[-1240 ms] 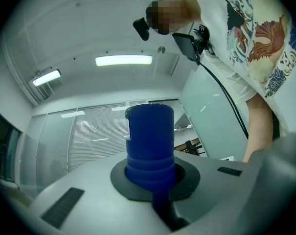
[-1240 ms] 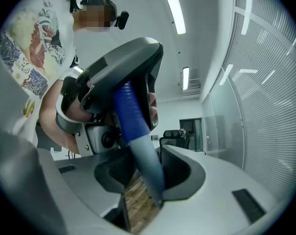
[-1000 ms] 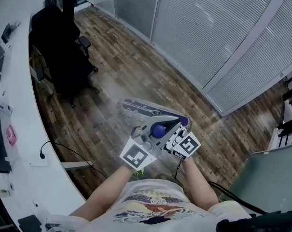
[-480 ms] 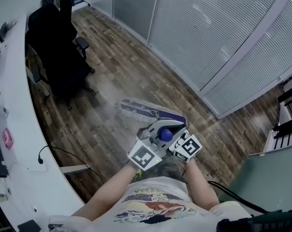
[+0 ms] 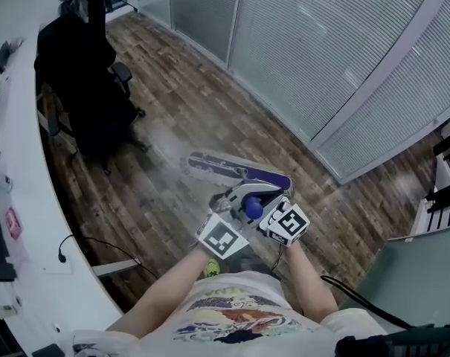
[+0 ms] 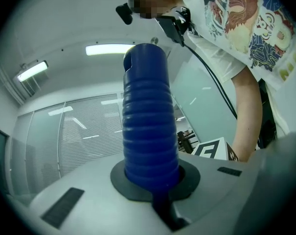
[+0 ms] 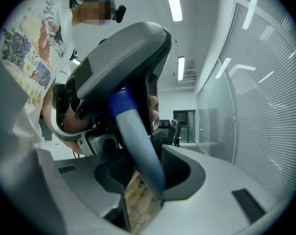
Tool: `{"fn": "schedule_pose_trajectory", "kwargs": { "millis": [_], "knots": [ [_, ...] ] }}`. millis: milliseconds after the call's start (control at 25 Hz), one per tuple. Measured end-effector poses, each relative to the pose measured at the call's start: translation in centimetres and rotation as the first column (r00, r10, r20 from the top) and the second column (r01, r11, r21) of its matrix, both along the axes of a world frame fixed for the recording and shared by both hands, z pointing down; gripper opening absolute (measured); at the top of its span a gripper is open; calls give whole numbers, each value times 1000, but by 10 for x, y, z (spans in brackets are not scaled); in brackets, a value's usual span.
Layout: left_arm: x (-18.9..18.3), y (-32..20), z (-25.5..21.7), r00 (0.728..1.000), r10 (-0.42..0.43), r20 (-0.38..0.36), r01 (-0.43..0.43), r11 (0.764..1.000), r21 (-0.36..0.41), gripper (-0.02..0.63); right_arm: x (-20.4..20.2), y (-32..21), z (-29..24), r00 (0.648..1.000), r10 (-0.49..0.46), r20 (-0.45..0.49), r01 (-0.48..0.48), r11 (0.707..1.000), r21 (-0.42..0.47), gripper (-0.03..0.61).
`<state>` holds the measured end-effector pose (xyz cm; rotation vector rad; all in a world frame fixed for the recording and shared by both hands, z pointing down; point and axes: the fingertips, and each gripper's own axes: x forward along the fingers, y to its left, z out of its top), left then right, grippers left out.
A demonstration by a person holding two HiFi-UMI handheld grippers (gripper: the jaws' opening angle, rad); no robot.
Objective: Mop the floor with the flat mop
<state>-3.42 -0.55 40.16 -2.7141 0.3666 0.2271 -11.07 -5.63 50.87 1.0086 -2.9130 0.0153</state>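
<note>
The flat mop's purple and white head (image 5: 238, 171) lies on the wooden floor just beyond my hands. Its blue ribbed grip (image 5: 252, 207) points up at me. My left gripper (image 5: 236, 201) is shut on that grip (image 6: 148, 131), which rises straight out of its closed jaws (image 6: 152, 182). Just to its right, the right gripper (image 5: 273, 208) is shut on the paler pole (image 7: 138, 146) lower down, which passes slantwise through the notch of its jaws (image 7: 148, 182). In the right gripper view the left gripper (image 7: 121, 67) sits right above, over the pole.
A black office chair (image 5: 87, 88) stands at the far left beside a curved white desk (image 5: 24, 199), with a cable (image 5: 98, 238) hanging at its edge. Glass walls with blinds (image 5: 321, 50) run along the right. A hazy damp patch (image 5: 161, 143) marks the floor near the mop.
Both grippers have shifted a little right and lower with the handle. The mop head has slid slightly away from the chair.
</note>
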Motion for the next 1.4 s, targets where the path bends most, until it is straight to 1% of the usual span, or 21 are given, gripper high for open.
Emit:
{"fn": "schedule_pose_trajectory", "kwargs": {
  "millis": [200, 320, 480, 600, 720, 840, 920, 1040, 1160, 1200, 1280, 1360, 1400],
  "knots": [
    [32, -48, -4, 1000, 15, 7, -15, 1000, 9, 11, 33, -50, -5, 999, 17, 37, -18, 1000, 19, 149],
    [57, -80, -8, 1000, 23, 6, -23, 1000, 22, 11, 58, -83, -11, 997, 22, 69, -25, 999, 45, 149],
    [92, -138, -15, 999, 23, 25, -23, 1000, 12, 11, 95, -139, -17, 994, 34, 103, -39, 998, 46, 149],
    [120, -184, -21, 999, 13, 38, -13, 1000, 7, 11, 122, -183, -26, 992, 25, 127, -33, 997, 65, 149],
    [145, -224, -29, 999, -3, 45, 3, 1000, 6, 11, 146, -220, -32, 991, 11, 136, -20, 998, 60, 149],
    [159, -246, -36, 999, 3, 55, -3, 1000, 4, 11, 160, -240, -37, 992, 11, 125, -17, 999, 48, 147],
    [162, -249, -40, 998, 31, 50, -31, 1000, -4, 11, 163, -243, -39, 993, 23, 119, -27, 999, 29, 149],
    [157, -243, -43, 998, 65, 17, -64, 997, -33, 11, 165, -231, -35, 993, 38, 112, -37, 999, -14, 158],
    [138, -231, -55, 996, 54, -70, -61, 993, -97, 12, 174, -195, -26, 996, 54, 66, -52, 998, -42, 169],
    [131, -227, -58, 995, 54, -86, -64, 991, -116, 11, 179, -179, -29, 995, 67, 69, -64, 997, -46, 172],
    [116, -217, -57, 995, 61, -73, -69, 991, -116, 11, 193, -146, -52, 987, 118, 111, -117, 993, -16, 172],
    [100, -202, -50, 998, 55, -30, -58, 993, -102, 11, 199, -117, -95, 974, 166, 153, -178, 981, 70, 172],
    [95, -191, -46, 998, 58, -1, -58, 994, -96, 11, 194, -104, -118, 973, 170, 156, -190, 974, 124, 172]
  ]
}}
